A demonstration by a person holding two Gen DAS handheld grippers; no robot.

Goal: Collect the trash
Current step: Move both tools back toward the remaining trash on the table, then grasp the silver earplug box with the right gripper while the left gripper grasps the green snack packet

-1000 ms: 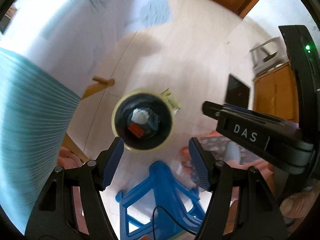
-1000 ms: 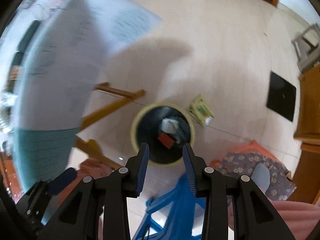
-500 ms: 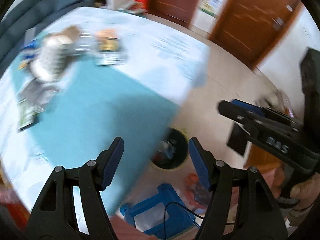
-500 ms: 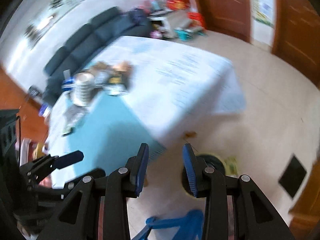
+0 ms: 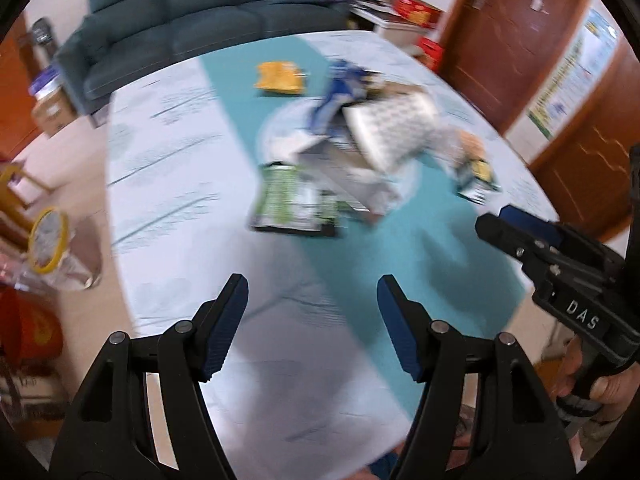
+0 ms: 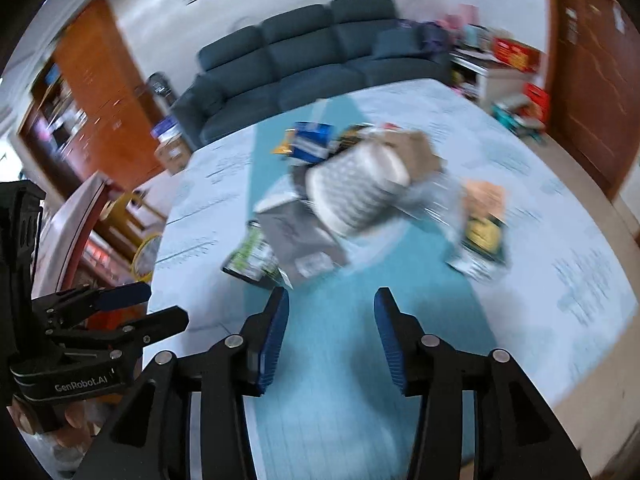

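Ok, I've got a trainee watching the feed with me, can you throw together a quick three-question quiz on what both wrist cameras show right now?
1. True or false: the left gripper holds a piece of trash.
2. Which lies nearest the left gripper's fingertips in the left wrist view?
A. the orange-yellow snack bag
B. the flat green-and-white printed packet
C. the dark blue fabric sofa
3. What do the right gripper's jaws have between them, and what are they doing?

Key:
1. False: its jaws stand open and empty above the pale blue and teal tablecloth.
2. B.
3. Nothing; they are opening, pointed toward the trash pile around the white patterned cylindrical container.
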